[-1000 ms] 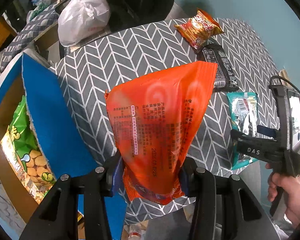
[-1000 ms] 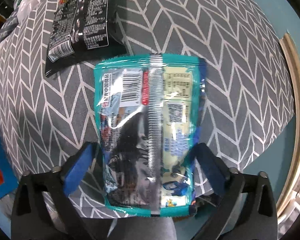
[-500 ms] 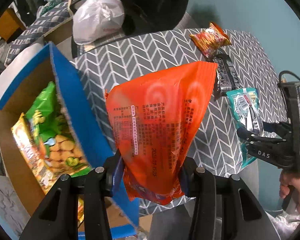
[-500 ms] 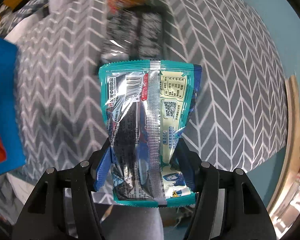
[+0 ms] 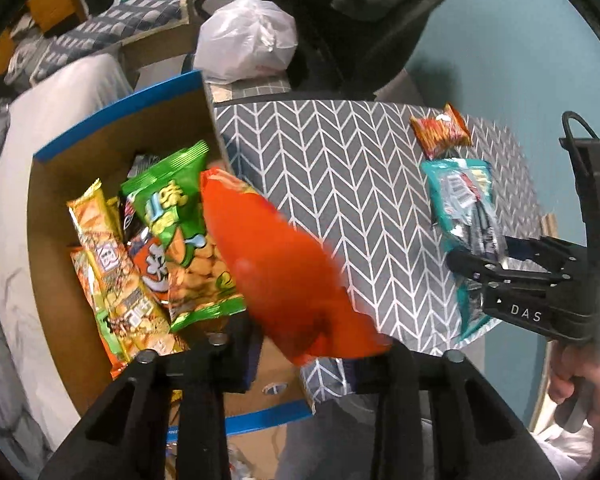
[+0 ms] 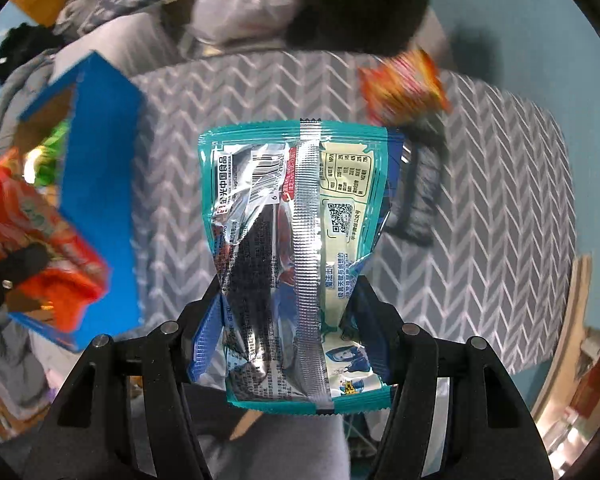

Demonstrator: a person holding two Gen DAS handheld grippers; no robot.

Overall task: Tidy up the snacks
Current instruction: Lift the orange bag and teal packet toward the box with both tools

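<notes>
In the left wrist view my left gripper (image 5: 300, 356) stands open, and the orange snack bag (image 5: 276, 272) tips out of it, blurred, over the edge of the blue-rimmed cardboard box (image 5: 112, 108). The box holds several snack bags, among them a green one (image 5: 172, 204). My right gripper (image 6: 288, 312) is shut on a teal and silver snack pouch (image 6: 300, 216) and holds it above the chevron-cloth table (image 6: 500, 208). The pouch (image 5: 460, 200) and right gripper (image 5: 496, 260) also show in the left wrist view at the right.
A small orange-red snack packet (image 5: 440, 132) and a black packet (image 6: 420, 196) lie at the table's far side. A white plastic bag (image 5: 244, 36) and a dark chair stand behind the table. The box stands left of the table.
My left gripper swung over the box and opened; the orange bag tilts and drops from it. My right gripper closed on the teal pouch and lifted it off the table.
</notes>
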